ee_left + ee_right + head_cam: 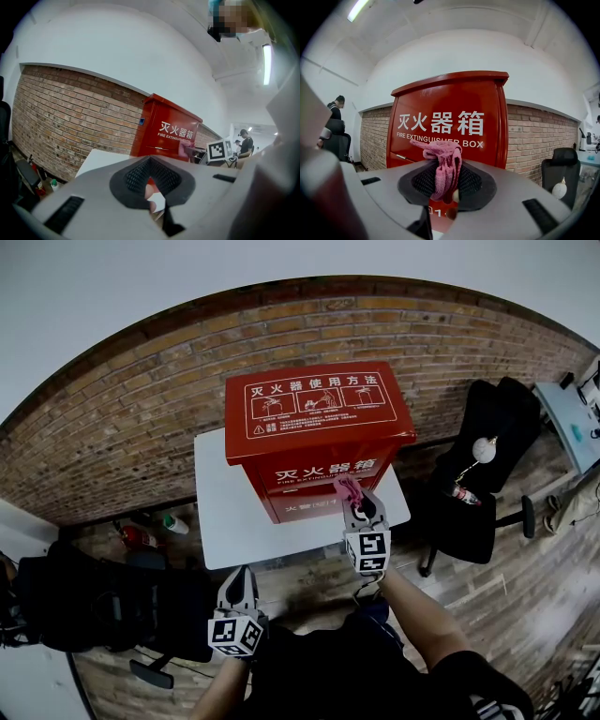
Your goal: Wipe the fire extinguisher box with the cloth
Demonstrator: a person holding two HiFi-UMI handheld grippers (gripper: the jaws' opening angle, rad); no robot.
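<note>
While I aim the right tongs (359, 505) at the front of the red fire extinguisher box (319, 423), their jaws are clamped on a pink cloth (443, 164). It bunches above the pads and hangs down between them. The cloth sits against the lower part of the box's front, by the white lettering; I cannot tell whether it actually touches the panel.

The box stands upright on a white table (220, 512), straight ahead of the right tongs. Its sloped lid carries white instruction pictures.

My left tongs (239, 585) hang low, short of the table's near edge, left of the right tongs and closer to my body. Their jaws are drawn together with nothing between them. From them the box lies ahead and to the right.

Past the box a brick wall (141, 418) runs behind the table. Off to the right of the right tongs stands a black office chair (487, 465). Ahead and left of the left tongs, on the floor by the wall, lie a red object (139, 537) and a small green-capped bottle (173, 523).
</note>
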